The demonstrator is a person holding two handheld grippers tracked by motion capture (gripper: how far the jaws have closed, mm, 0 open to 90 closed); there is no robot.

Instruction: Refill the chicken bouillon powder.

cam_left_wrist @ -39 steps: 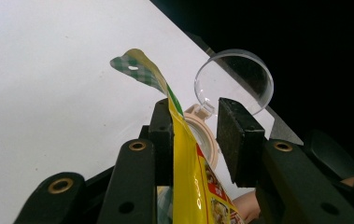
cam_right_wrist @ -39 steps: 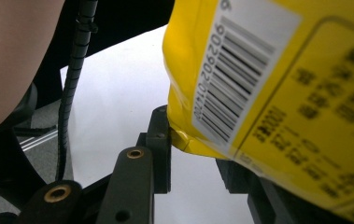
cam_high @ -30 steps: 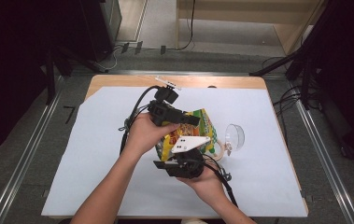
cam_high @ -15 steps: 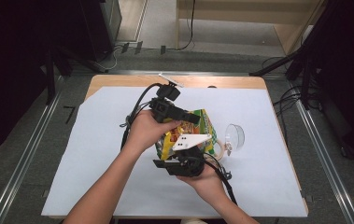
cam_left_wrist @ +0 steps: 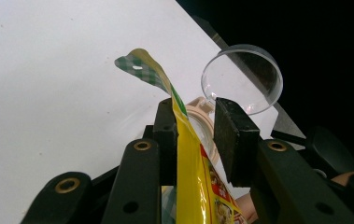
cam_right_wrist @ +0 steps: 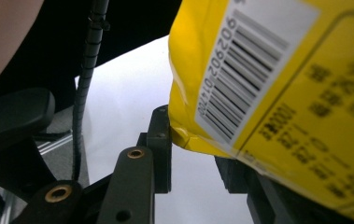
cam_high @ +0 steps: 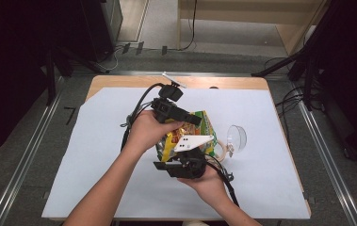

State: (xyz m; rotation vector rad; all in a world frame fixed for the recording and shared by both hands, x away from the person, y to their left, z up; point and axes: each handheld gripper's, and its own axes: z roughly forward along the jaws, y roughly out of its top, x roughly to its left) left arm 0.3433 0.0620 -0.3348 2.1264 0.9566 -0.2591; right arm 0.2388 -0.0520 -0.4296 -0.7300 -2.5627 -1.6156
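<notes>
A yellow and green snack packet (cam_high: 200, 123) stands off the sheet between my two grippers. My left gripper (cam_high: 191, 120) comes in from the left at its upper end. In the left gripper view the packet's thin sealed edge (cam_left_wrist: 184, 140) runs between the jaws of my left gripper (cam_left_wrist: 191, 135). It lies against the left pad, and a gap shows to the right pad. My right gripper (cam_high: 189, 151) sits at the packet's near end. In the right gripper view the barcoded corner (cam_right_wrist: 240, 84) touches the left pad of my right gripper (cam_right_wrist: 193, 158) and covers the right pad.
A clear round lid (cam_high: 236, 136) and a jar with a tan rim (cam_high: 221, 151) lie just right of the packet; in the left gripper view the lid (cam_left_wrist: 242, 77) lies beyond the jaws. A white sheet (cam_high: 96, 155) covers the wooden table (cam_high: 119, 81). Black cables trail from both grippers.
</notes>
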